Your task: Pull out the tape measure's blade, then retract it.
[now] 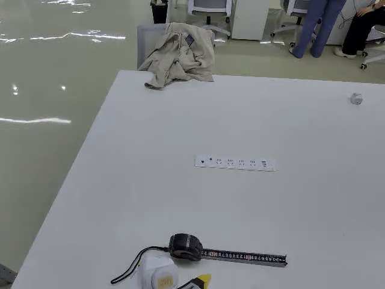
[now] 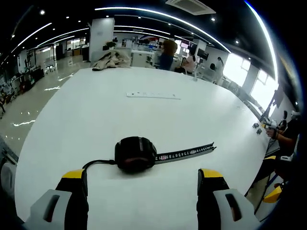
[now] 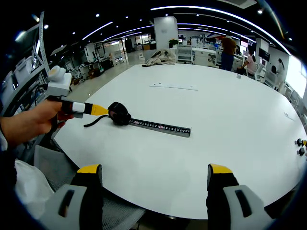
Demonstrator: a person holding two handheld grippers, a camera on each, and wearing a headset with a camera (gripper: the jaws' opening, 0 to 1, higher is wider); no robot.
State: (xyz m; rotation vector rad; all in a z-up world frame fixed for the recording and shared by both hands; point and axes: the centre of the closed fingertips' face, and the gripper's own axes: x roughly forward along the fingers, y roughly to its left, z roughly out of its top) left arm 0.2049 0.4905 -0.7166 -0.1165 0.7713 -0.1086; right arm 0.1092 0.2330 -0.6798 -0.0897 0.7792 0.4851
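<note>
On smooth table [image 1: 150, 180], rounded tape measure [image 1: 185, 246]

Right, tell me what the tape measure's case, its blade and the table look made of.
The case looks matt black, probably plastic or rubber. The blade is thin, dark with pale print, lying straight: likely coated metal. The table is smooth, plain white, probably laminate.

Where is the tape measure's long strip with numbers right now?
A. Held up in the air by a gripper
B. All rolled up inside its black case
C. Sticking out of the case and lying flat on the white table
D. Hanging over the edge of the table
C: the blade runs out of the black case and lies flat on the white table.
</note>
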